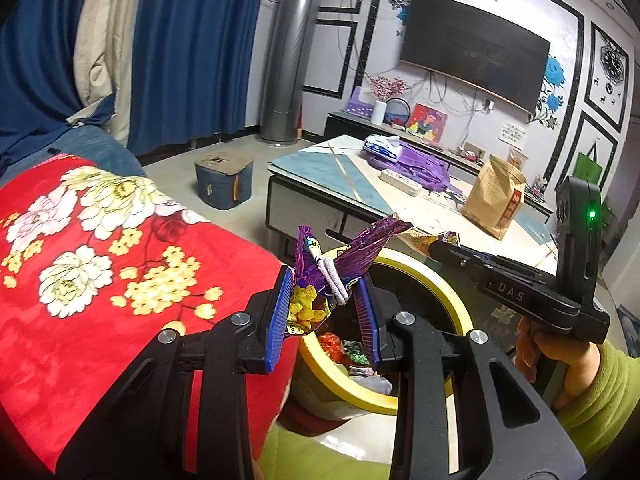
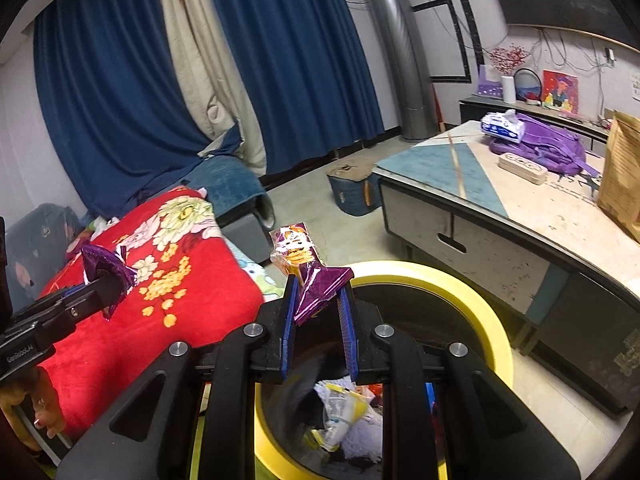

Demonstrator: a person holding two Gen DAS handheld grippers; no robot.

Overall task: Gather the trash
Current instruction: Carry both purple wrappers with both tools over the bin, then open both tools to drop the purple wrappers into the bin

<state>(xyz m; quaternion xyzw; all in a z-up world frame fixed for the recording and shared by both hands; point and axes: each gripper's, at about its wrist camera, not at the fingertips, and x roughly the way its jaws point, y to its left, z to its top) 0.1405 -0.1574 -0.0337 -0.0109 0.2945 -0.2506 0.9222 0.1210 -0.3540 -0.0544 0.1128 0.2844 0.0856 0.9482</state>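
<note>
Over bin (image 2: 492,312) — both grippers (wrappers pinched).

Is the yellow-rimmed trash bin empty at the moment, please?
No, the yellow-rimmed trash bin already holds crumpled wrappers at its bottom.

Black grippers (image 1: 326,312) — blue ribbed fingers (image 1: 280,316), silver screws — green sleeve (image 1: 600,396).

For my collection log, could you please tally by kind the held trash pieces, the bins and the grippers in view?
Purple snack wrappers held: 2 (one in the left gripper, one in the right gripper)
Yellow-rimmed trash bins: 1
Grippers: 2
Total: 5
</note>
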